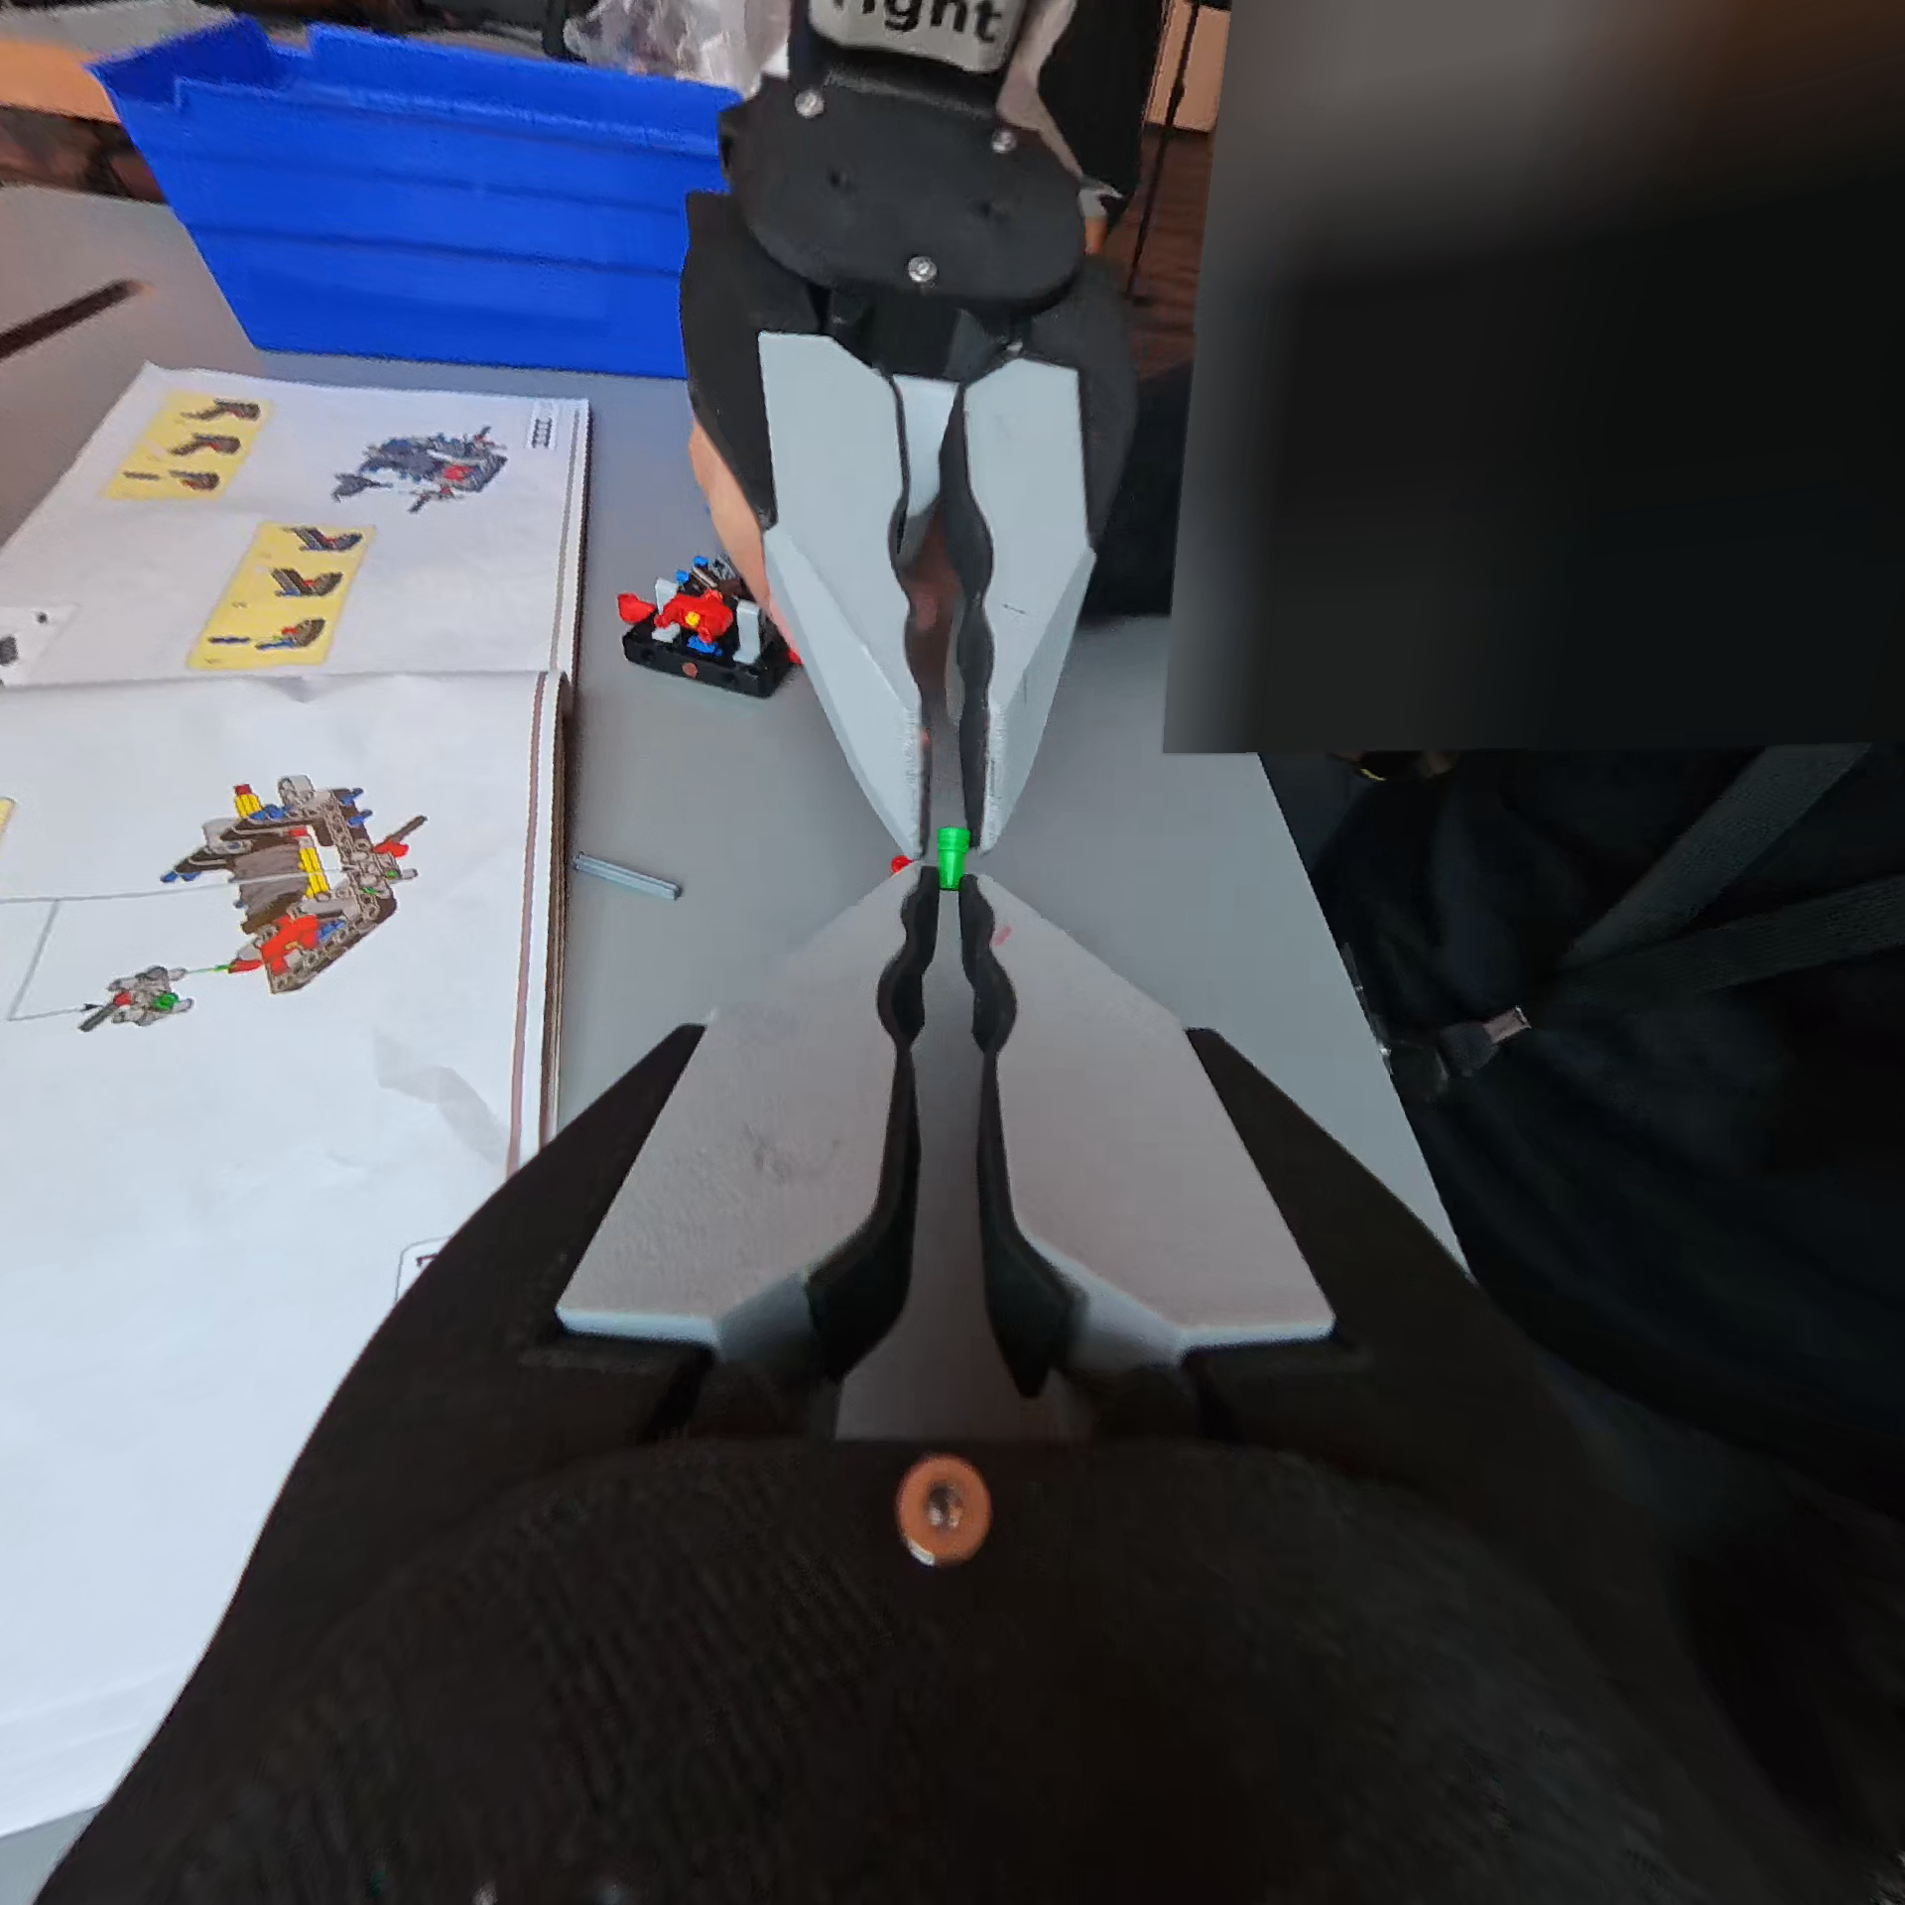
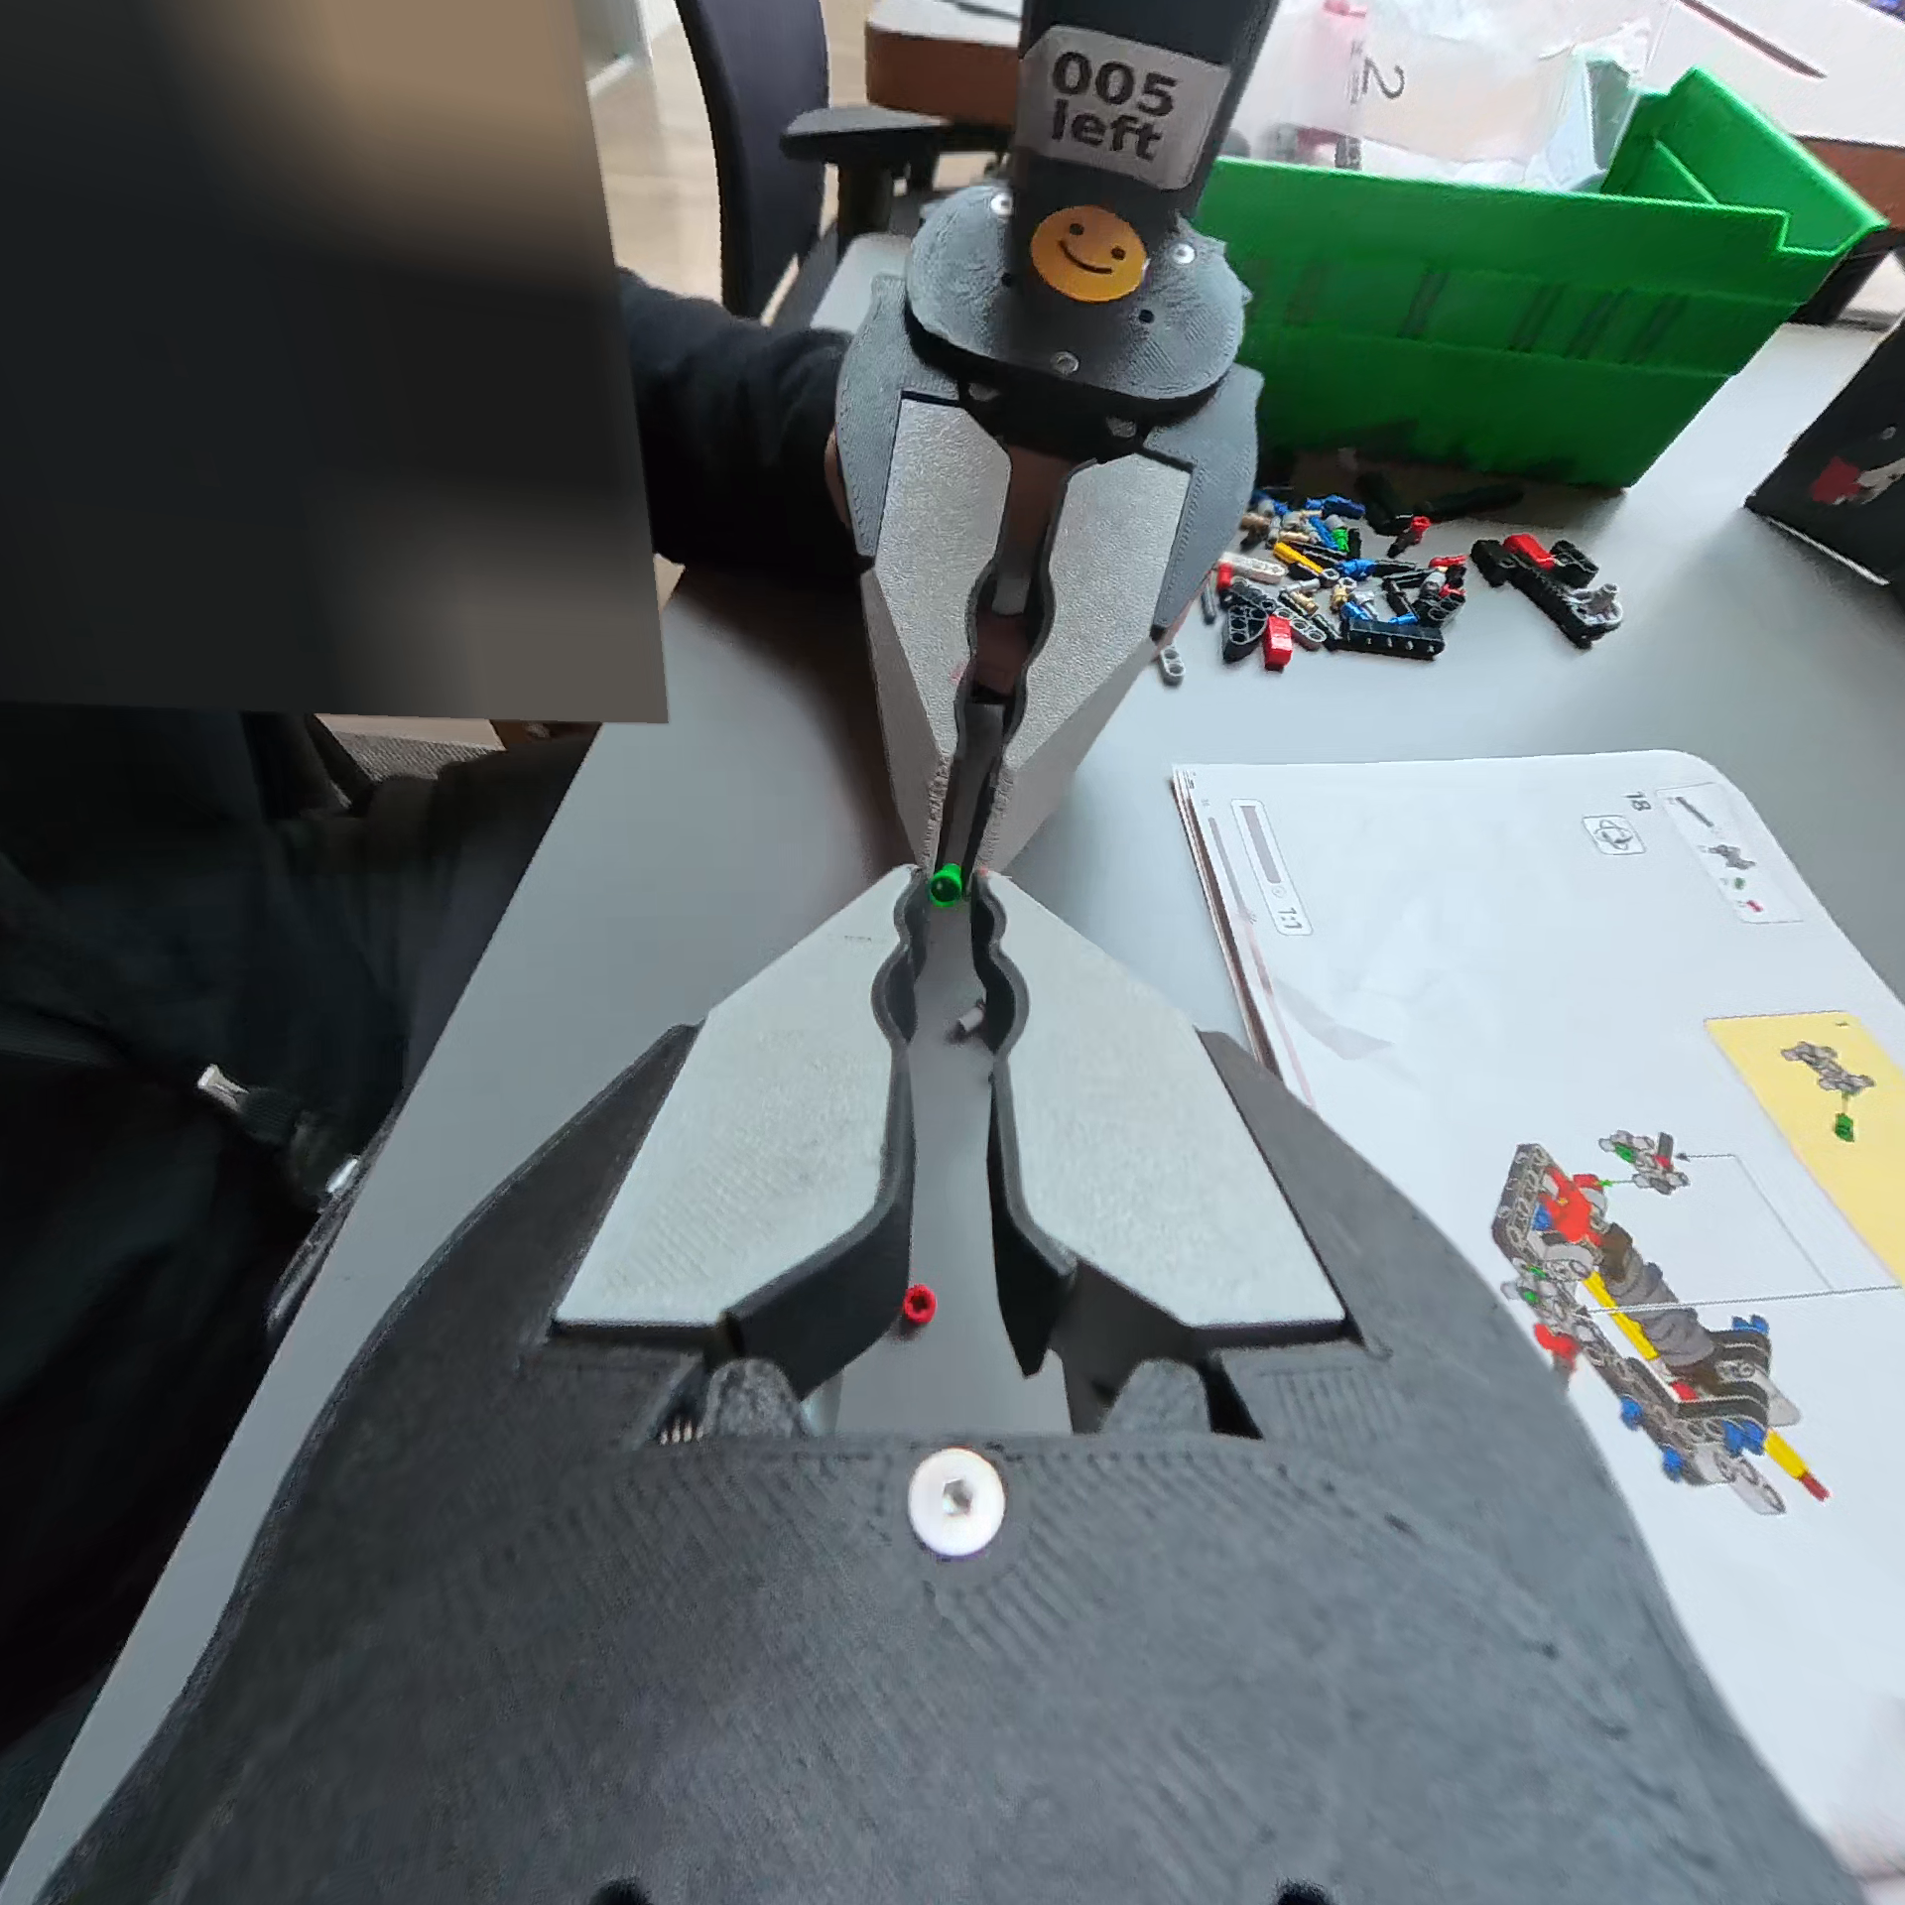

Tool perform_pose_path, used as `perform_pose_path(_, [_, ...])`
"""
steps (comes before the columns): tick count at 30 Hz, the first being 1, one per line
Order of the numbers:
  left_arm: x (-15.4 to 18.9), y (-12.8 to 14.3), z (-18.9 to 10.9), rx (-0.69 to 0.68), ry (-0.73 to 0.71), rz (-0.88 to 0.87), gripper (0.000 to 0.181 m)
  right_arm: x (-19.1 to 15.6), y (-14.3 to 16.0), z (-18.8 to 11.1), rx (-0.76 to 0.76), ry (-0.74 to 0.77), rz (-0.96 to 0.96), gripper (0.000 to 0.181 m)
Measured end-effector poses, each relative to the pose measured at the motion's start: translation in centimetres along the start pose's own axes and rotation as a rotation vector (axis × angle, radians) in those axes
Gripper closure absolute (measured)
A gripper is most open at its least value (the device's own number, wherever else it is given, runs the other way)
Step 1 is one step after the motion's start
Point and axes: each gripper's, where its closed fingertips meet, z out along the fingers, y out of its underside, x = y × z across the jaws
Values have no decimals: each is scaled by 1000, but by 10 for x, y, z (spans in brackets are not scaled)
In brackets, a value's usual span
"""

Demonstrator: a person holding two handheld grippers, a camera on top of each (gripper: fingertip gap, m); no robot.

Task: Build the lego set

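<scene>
A small green lego piece (image 1: 953, 858) hangs above the grey table (image 1: 722, 783) between two grippers that meet tip to tip. My left gripper (image 1: 948, 889) is shut on its near end. My right gripper (image 1: 954, 840) comes from the opposite side, and its jaws stand a narrow gap apart around the piece's wider end. I cannot tell whether they grip it. In the right wrist view the green piece (image 2: 946, 887) sits at my right gripper's (image 2: 946, 899) tips, with the left gripper (image 2: 961, 864) just beyond. A partly built black and red lego model (image 1: 706, 634) stands on the table.
Open instruction booklets (image 1: 278, 825) (image 2: 1546, 1031) lie beside the grippers. A loose pile of lego parts (image 2: 1350, 582) lies before a green bin (image 2: 1526, 309). A blue bin (image 1: 412, 196) stands at the back. A grey axle (image 1: 626, 876) and a red piece (image 2: 917, 1304) lie on the table. The grippers are tip to tip, or close to it.
</scene>
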Motion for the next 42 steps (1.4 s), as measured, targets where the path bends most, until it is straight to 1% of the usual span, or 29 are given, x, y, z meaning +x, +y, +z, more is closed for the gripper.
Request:
perform_pose_path(5, [-2,-7,-4,46,-6,-8,179,3,-4,-3,19,20,-2,178])
perform_pose_path(11, [-1,-3,-2,28,21,-54,179,3,-3,-1,10,34,-20,175])
perform_pose_path(13, [-1,-3,-2,27,29,-70,179,2,-3,0,3,33,-23,178])
perform_pose_path(21, [-5,-3,-2,46,25,-103,179,7,-2,0,-14,59,-8,178])
perform_pose_path(23, [-9,-1,-4,28,14,-121,164,16,3,-1,-46,97,40,178])
perform_pose_path(25, [-17,9,-7,-28,-42,-96,161,26,10,-4,-70,126,112,178])
perform_pose_path(27, [-21,32,-8,-163,-84,-64,159,32,15,-7,-84,127,190,178])
perform_pose_path(29, [-26,49,-9,-253,-120,-53,160,34,24,-7,-118,121,256,178])
perform_pose_path(33, [-25,53,-7,-279,-109,-61,162,34,37,-5,-200,113,355,178])
perform_pose_path(37, [-23,71,0,-407,-126,-26,164,32,43,-3,-272,126,423,178])
perform_pose_path(38, [-23,72,3,-420,-143,-12,165,31,45,-3,-295,123,444,178])
perform_pose_path(42, [-18,70,12,-424,-151,-6,163,28,50,2,-378,127,484,178])
